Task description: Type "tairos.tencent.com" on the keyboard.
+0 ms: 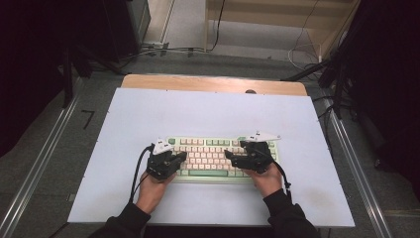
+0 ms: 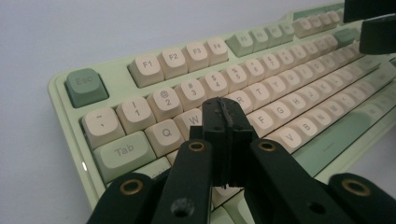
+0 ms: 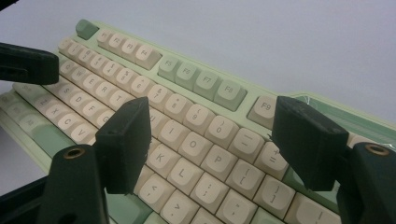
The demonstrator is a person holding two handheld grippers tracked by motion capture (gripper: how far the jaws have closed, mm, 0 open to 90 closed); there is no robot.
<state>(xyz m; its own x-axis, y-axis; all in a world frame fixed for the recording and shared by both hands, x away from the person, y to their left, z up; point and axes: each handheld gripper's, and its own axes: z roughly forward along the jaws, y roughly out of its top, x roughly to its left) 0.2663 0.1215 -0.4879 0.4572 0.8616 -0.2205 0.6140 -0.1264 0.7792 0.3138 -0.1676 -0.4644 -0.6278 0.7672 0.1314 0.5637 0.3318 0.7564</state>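
A pale green keyboard [image 1: 213,157] with cream keys lies near the front of the white table [image 1: 208,116]. My left gripper [image 1: 179,157] hovers over the keyboard's left end, jaws pressed together with nothing between them. In the left gripper view its closed tips [image 2: 225,122] hang just above the keyboard [image 2: 140,88] near the W and E keys. My right gripper [image 1: 231,156] is over the right half, jaws spread wide. In the right gripper view the right gripper [image 3: 212,140] straddles the K, L, O and P keys of the keyboard [image 3: 196,79] without touching them.
A wooden strip [image 1: 213,83] runs along the table's far edge. Metal rails [image 1: 39,163] flank the table on both sides. Cables [image 1: 163,49] lie on the floor beyond. Open table surface lies behind and beside the keyboard.
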